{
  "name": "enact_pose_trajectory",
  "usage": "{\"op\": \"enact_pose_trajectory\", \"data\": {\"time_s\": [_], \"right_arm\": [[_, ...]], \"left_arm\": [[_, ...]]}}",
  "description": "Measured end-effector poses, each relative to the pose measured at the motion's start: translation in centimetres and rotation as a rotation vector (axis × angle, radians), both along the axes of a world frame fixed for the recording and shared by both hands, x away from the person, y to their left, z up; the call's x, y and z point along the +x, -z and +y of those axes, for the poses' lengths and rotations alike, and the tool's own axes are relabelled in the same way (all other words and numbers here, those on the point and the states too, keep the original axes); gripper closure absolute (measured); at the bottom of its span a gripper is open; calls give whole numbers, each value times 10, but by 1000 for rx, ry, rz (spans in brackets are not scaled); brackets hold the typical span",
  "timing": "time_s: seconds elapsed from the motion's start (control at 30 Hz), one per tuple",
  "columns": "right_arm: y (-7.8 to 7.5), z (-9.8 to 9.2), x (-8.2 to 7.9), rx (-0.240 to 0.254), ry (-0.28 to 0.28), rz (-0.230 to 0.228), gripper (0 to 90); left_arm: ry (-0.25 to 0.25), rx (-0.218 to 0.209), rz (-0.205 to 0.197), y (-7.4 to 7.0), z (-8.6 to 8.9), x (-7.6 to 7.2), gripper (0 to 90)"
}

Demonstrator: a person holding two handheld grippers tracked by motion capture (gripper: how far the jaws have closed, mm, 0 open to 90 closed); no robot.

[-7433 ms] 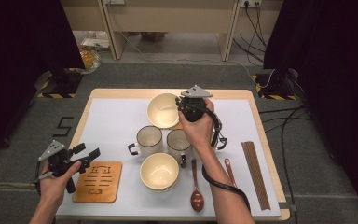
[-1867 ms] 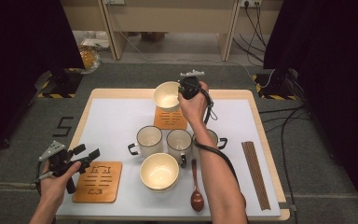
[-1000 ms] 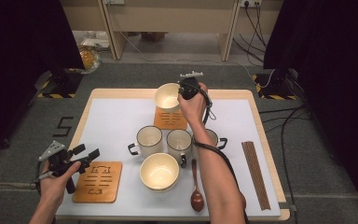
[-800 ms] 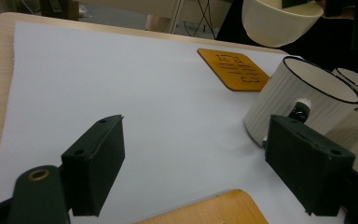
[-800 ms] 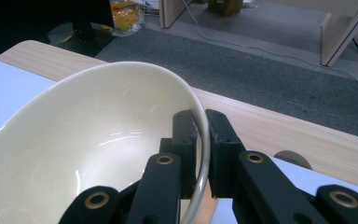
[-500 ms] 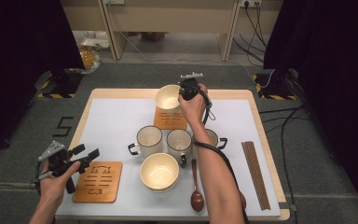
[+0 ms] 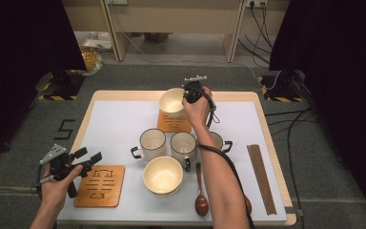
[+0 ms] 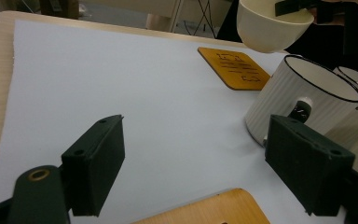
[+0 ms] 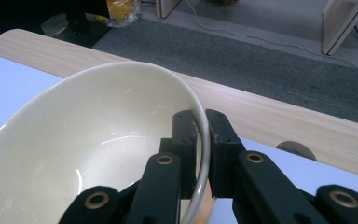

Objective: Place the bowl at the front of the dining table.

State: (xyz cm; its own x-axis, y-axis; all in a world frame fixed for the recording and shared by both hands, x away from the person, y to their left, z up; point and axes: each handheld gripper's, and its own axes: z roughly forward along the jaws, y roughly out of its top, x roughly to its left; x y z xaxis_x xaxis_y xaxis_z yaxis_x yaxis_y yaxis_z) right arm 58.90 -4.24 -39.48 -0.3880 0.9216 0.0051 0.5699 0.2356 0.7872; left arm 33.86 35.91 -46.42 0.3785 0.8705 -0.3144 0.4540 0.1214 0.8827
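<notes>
Desk (image 7: 124, 119) bearing white sheet; cream bowl (image 7: 172, 101) hanging above far wooden coaster (image 7: 174, 123), rim pinched by right tongs (image 7: 187, 97), one jaw sitting inside, one outside; left tongs (image 7: 91, 157) gaping wide, holding nothing, hovering beside near coaster (image 7: 100, 186)

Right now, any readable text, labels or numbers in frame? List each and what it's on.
"5": pale mark on the grey floor mat left of the table.
Cut-out signs on the near wooden coaster: too blurred to read.
Cut-out signs on the far wooden coaster below the held bowl: not legible.
Nothing else readable.
</notes>
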Motion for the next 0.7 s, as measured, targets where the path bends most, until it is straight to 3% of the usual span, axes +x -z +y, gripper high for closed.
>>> {"op": "enact_pose_trajectory", "data": {"time_s": [0.7], "right_arm": [[12,2,6,-13,4,34,832]], "left_arm": [[1,0,6,2,-1,1,192]]}}
